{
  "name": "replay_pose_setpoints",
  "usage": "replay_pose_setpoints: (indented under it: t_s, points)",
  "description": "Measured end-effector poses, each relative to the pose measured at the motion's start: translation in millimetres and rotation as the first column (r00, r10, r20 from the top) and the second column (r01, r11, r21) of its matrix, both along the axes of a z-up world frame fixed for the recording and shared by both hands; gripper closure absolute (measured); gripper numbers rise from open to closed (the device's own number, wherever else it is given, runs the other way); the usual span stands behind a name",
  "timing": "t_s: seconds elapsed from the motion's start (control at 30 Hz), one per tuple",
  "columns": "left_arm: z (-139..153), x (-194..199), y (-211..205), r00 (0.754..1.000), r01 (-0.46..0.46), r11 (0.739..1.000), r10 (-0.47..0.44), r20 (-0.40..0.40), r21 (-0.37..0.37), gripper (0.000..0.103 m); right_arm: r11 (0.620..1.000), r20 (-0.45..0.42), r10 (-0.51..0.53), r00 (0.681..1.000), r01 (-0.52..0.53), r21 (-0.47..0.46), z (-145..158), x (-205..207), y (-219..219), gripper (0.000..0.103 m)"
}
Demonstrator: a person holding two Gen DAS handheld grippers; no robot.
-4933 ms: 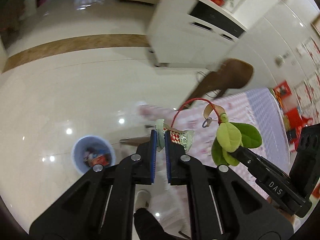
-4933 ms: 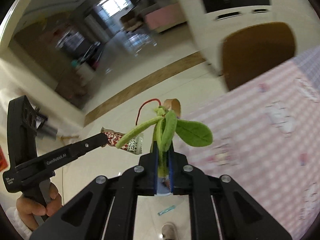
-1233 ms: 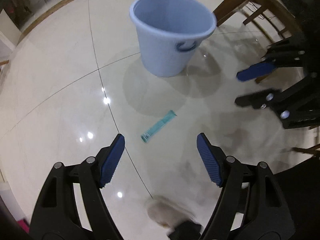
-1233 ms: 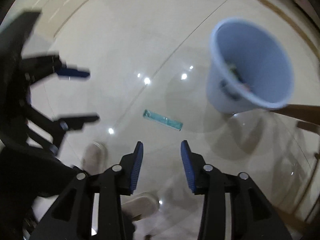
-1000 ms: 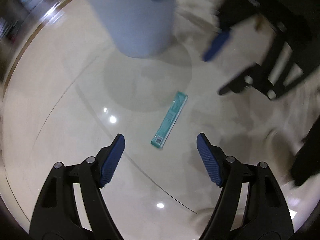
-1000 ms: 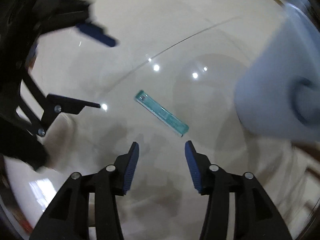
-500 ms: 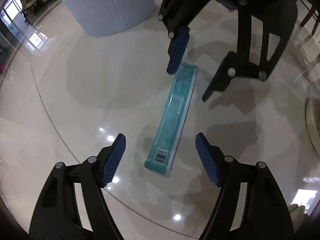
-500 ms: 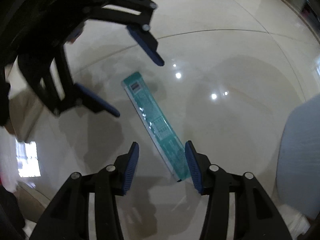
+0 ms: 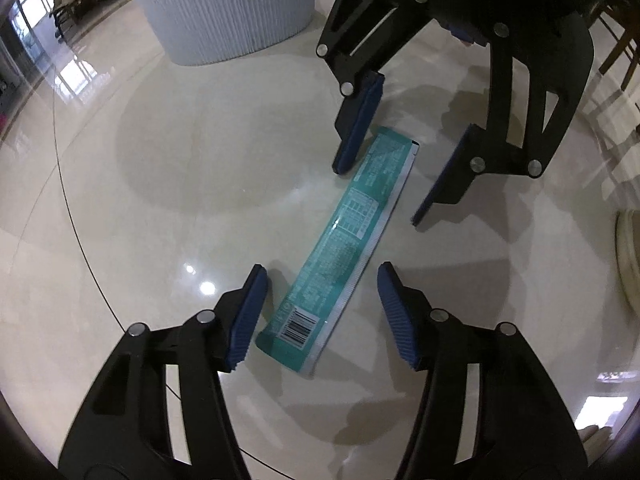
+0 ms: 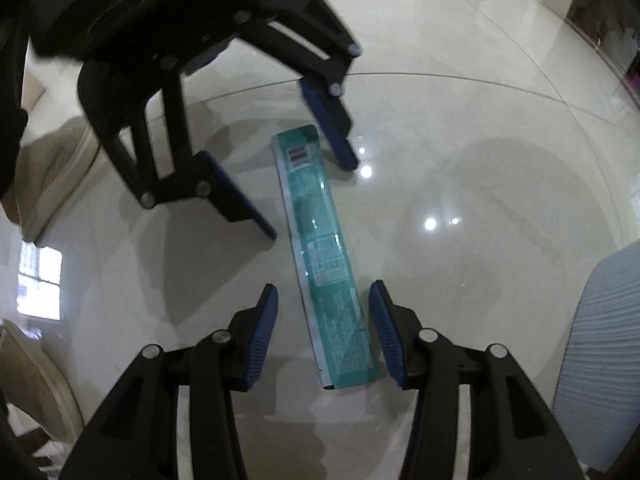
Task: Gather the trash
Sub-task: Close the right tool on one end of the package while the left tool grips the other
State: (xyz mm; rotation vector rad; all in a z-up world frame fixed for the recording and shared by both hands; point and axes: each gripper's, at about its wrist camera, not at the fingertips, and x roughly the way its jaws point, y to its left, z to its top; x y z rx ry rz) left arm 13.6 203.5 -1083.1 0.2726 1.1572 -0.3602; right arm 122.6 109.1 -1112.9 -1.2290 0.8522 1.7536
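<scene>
On the glossy cream tiled floor [image 9: 120, 208], left wrist view, the long flat teal foil wrapper [image 9: 344, 240] lies between the left gripper [image 9: 320, 312], whose jaws have just been closing but do not touch it; barcode end nearest, long axis running toward the right gripper [image 9: 380, 188]. A thin wrapper lying flat could slip under the closing pads.

Right wrist view: the right gripper [image 10: 324, 336] stands apart astride the wrapper's other end [image 10: 340, 344]; opposing pulls might tear it.

1. Daylight from windows reflects off the glossy floor [image 9: 168, 184] at each picture's left edge.
2. Small white glare spots sit just beside the left gripper [image 9: 320, 312].
3. Soft grey shadows pool under the right gripper [image 10: 324, 332].
4. Fisheye bending and dark corners; the far gripper looks slightly blurred.
</scene>
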Motion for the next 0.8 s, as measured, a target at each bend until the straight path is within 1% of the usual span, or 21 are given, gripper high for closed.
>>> replay_pose_setpoints:
  t_s: [0.03,0.07,0.1,0.13,0.2,0.23,0.27,0.33,0.37,0.4,0.47,0.5,0.53,0.57,0.63,0.7,0.73,0.8]
  points:
    - [0,1,0,1.0,0.003,1.0,-0.003,0.005,0.007,0.045,1.0,0.006,0.008,1.0,-0.008,0.001,0,0,-2,0.058]
    - [0,2,1,1.0,0.006,1.0,-0.006,0.011,0.016,0.044,1.0,0.017,0.013,1.0,-0.013,0.006,0,0,-3,0.065]
    - [0,4,1,1.0,0.01,1.0,-0.01,0.009,0.016,0.043,1.0,0.03,0.013,0.999,-0.013,0.013,0,1,-4,0.068]
    - [0,6,3,1.0,0.013,1.0,-0.013,0.001,0.008,0.043,1.0,0.032,0.008,0.999,-0.008,0.013,0,1,-4,0.074]
    - [0,9,5,1.0,0.026,1.0,-0.026,-0.01,-0.008,0.043,1.0,0.011,-0.013,1.0,0.013,0.004,0,4,-4,0.075]
    - [0,11,6,1.0,0.025,1.0,-0.025,-0.017,-0.018,0.044,1.0,0.011,-0.021,1.0,0.021,0.005,0,5,-4,0.076]
    - [2,4,4,1.0,0.024,0.999,-0.025,-0.018,-0.023,0.044,1.0,0.02,-0.019,1.0,0.019,0.009,0,3,-6,0.076]
    - [4,6,0,0.999,0.048,0.998,-0.048,-0.021,-0.028,0.055,1.0,0.043,-0.012,0.999,0.011,0.018,0,-7,-9,0.076]
    - [5,7,-3,0.998,0.064,0.997,-0.065,-0.025,-0.03,0.059,1.0,0.044,-0.017,0.999,0.016,0.019,0,-7,-10,0.078]
    - [7,5,-1,0.997,0.063,0.997,-0.064,-0.033,-0.034,0.065,0.999,0.036,-0.024,0.999,0.023,0.026,-1,-10,-12,0.084]
    - [7,7,0,0.997,0.061,0.997,-0.063,-0.047,-0.04,0.066,0.998,0.016,-0.055,0.998,0.055,0.017,0,-5,-9,0.09]
    - [7,9,1,0.996,0.063,0.997,-0.065,-0.053,-0.041,0.067,0.997,0.005,-0.071,0.997,0.07,0.011,0,-2,-8,0.09]
    - [8,10,2,0.996,0.061,0.997,-0.063,-0.058,-0.042,0.071,0.996,-0.003,-0.083,0.997,0.083,0.008,1,0,-8,0.092]
    - [10,10,3,0.996,0.059,0.997,-0.061,-0.06,-0.044,0.072,0.996,-0.008,-0.091,0.996,0.091,0.005,2,2,-7,0.093]
    - [11,16,8,0.996,0.038,0.997,-0.043,-0.083,-0.066,0.076,0.994,-0.018,-0.108,0.994,0.108,-0.004,2,9,-3,0.095]
    - [13,17,11,0.996,0.033,0.997,-0.04,-0.086,-0.072,0.078,0.994,-0.02,-0.113,0.993,0.113,-0.012,3,10,-2,0.095]
    - [13,19,14,0.995,0.025,0.997,-0.033,-0.093,-0.079,0.08,0.993,-0.023,-0.118,0.993,0.117,-0.016,6,2,-6,0.096]
    - [14,23,18,0.994,0.004,0.995,-0.015,-0.111,-0.102,0.083,0.992,-0.028,-0.123,0.992,0.123,-0.022,7,5,-5,0.097]
